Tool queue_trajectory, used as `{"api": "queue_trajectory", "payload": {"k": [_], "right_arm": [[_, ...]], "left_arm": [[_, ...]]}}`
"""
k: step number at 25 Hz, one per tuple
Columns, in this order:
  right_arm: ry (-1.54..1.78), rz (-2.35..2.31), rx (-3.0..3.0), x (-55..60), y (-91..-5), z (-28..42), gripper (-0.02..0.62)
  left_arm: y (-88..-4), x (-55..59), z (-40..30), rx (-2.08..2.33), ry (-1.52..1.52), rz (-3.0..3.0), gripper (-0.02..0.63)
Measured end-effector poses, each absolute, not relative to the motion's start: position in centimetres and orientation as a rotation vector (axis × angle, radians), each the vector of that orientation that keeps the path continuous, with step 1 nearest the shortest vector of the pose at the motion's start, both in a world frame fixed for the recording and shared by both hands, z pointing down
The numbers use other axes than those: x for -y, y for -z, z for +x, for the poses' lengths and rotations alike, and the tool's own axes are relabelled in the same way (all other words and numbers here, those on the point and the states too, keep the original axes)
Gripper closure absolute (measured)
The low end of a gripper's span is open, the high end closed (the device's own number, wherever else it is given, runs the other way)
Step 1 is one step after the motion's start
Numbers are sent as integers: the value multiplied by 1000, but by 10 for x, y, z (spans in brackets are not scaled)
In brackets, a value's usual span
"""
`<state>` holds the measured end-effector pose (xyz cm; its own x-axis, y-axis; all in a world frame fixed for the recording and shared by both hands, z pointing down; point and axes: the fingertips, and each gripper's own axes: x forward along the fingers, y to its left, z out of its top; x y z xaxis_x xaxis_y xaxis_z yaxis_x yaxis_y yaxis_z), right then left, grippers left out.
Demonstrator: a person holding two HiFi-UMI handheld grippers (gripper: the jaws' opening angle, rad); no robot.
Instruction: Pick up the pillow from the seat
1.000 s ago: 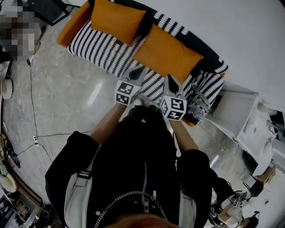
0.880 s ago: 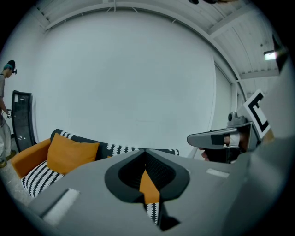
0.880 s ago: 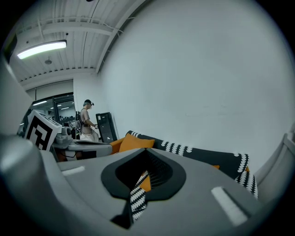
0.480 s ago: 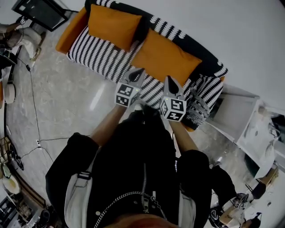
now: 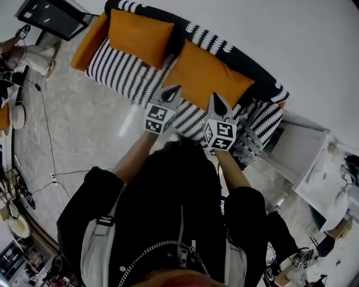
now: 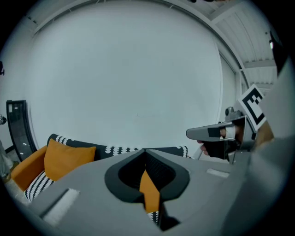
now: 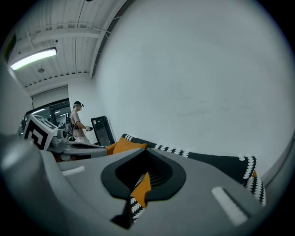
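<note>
Two orange pillows lean on the back of a black-and-white striped sofa [image 5: 123, 70]: one on the left [image 5: 140, 36], one on the right [image 5: 207, 75]. My left gripper [image 5: 174, 89] is shut and empty, its tip over the striped seat at the right pillow's lower left corner. My right gripper [image 5: 215, 97] is also shut and empty, just in front of that pillow's lower edge. The left gripper view has the left pillow [image 6: 67, 156] low at the left and the right gripper [image 6: 216, 133] alongside. Orange fabric [image 7: 142, 186] shows through the right gripper's jaw notch.
A grey patterned throw [image 5: 249, 134] lies on the sofa's right end, next to a white cabinet [image 5: 297, 140]. Cables [image 5: 45, 146] run over the marble floor at the left. A black screen [image 5: 53, 17] stands beyond the sofa's left end, with a person [image 7: 77, 122] nearby.
Both grippers, still shut, have moved forward together toward the sofa. Their tips now reach the seat in front of the right pillow.
</note>
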<state>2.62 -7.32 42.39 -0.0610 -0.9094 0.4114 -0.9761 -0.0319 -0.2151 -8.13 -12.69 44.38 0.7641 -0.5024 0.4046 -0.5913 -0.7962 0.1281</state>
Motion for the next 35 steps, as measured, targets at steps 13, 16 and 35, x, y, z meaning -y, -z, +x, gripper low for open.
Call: {"api": "queue_trajectory", "payload": {"k": [13,16,35], "right_arm": [[-803,2115,2008,72,-449,88,592],[-824,2140,1975,70,-458,100,592],[-781,2452,1619,69,-504,162,592]], "left_arm": [[-464,132,-39,803,-655,2722,595],[-472,138,-32,781,-677,2732,595],[-534,209,-6,571,-731,2814,595]]}}
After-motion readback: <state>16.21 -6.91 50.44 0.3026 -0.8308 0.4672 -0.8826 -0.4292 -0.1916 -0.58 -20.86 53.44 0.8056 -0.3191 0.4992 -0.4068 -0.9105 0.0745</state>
